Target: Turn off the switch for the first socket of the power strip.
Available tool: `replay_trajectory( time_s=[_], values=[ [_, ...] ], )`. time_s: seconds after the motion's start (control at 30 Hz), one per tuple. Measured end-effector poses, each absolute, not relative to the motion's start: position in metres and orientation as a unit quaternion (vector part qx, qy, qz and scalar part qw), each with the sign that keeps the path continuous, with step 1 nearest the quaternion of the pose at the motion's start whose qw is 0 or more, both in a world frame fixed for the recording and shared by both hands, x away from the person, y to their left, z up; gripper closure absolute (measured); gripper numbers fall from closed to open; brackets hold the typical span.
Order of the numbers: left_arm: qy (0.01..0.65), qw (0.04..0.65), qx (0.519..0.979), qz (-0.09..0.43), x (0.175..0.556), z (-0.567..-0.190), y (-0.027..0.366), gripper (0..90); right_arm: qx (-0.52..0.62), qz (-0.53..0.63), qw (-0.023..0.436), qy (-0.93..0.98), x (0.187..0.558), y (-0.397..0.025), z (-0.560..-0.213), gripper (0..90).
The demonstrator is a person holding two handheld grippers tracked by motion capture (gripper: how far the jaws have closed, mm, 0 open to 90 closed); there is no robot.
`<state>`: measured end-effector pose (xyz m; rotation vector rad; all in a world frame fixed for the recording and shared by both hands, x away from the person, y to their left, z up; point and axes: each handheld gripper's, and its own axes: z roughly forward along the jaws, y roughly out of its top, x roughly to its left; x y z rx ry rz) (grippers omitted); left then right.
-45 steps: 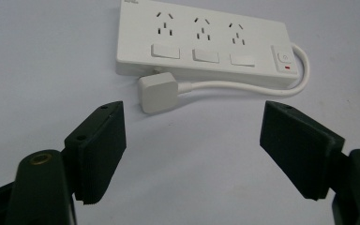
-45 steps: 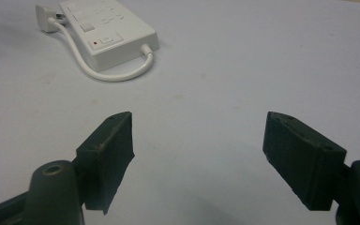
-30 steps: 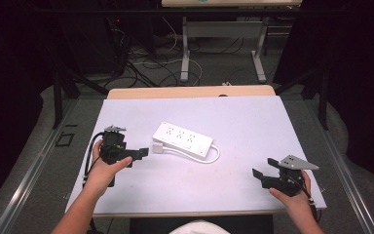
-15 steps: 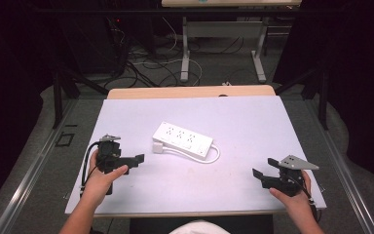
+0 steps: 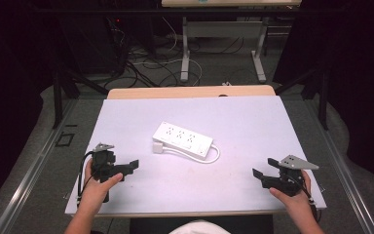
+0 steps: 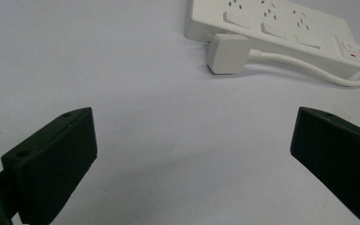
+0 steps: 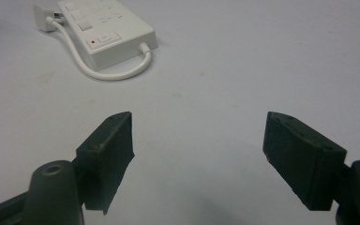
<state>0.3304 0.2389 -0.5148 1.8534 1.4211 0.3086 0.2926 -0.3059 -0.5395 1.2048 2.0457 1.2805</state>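
Likely rigid, light, smooth plastic: power strip [image 5: 184, 139] lies flat on table [image 5: 253, 122]; grip across its long sides. Left gripper [image 5: 130, 166] and right gripper [image 5: 264, 170] both spread, empty.

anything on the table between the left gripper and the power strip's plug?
Nothing visible. From the left gripper, jaws open, bare white table runs up to the plug, which lies beside the power strip.

A pale tabletop [image 5: 253, 126] is lying under the scene, a wooden edge strip [image 5: 190, 91] showing along its far side. Beyond it, dark cables [image 5: 141, 63] are trailing across the floor [image 5: 219, 68] around white desk legs [image 5: 259, 53].
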Motion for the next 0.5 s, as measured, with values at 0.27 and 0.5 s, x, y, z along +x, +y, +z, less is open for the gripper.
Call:
replay_trajectory(
  time_s=[0.27, 0.5],
  values=[
    [0.552, 0.379, 0.728, 0.149, 0.3268, -0.5209, 0.2391, 0.8, 0.437, 0.465, 0.219, 0.738, 0.2935, -0.3069, -0.5399, 23.8],
    [0.545, 0.376, 0.734, 0.151, 0.3273, -0.5218, 0.2399, 0.8, 0.443, 0.463, 0.221, 0.735, 0.2936, -0.3076, -0.5400, 23.3]
  ],
)
